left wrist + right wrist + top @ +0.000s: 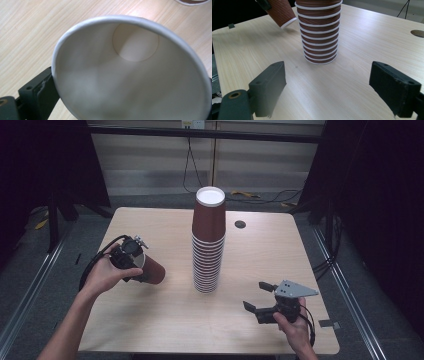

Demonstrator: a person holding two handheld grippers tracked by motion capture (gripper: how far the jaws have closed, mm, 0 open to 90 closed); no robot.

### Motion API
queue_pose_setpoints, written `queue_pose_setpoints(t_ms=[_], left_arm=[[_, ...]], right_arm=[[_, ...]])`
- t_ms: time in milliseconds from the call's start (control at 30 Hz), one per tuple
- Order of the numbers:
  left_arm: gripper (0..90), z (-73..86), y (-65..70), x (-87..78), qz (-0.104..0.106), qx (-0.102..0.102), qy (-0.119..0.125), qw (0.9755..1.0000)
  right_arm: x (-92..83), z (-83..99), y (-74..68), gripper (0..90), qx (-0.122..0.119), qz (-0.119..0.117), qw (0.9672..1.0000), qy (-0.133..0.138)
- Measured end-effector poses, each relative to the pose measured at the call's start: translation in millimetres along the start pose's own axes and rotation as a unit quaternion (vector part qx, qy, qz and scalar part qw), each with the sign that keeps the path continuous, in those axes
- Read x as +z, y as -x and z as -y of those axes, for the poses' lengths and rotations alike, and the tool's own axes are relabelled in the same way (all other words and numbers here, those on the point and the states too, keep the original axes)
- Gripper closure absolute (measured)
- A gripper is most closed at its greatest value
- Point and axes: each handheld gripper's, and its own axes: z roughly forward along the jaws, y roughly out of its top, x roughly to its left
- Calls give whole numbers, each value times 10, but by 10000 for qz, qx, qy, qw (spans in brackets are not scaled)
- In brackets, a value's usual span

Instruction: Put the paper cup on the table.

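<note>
Nearest to the high camera, at the bottom left, comes the person's left forearm [67,330], and its hand carries the left claw [142,270]. This claw has a single brown ribbed paper cup with a white rim [150,270] between its jaws; the cup lies tilted, above the light wooden surface [150,320], with its mouth toward the claw. In the left gripper view the white inside of the cup [130,75] faces the camera and one black jaw presses on its outside wall, so the jaws stand wide but they are closed on the cup.

Going to the right, in the middle of the surface stands the tall stack of brown ribbed paper cups [208,245], mouths down, with a white bottom on top. The held cup is just beside this stack, on its left, and apart from it.

At the right, the right claw [257,300] rests low near the front edge. Its jaws are far open and hold nothing; in the right gripper view they point toward the foot of the stack [320,37].

I judge that the step in hand is carrying one cup, either to the stack or away from it; I cannot tell which. The next move needs a gentle grip, because the thin wall can be crushed easily.
</note>
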Motion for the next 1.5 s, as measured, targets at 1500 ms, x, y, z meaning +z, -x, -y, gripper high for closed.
queue_pose_setpoints(t_ms=[1500], left_arm=[[161, 68, 44, 369, 5, 123, 506, 9986]], right_arm=[[27, 17, 1, 134, 2, -29, 10000, -74]])
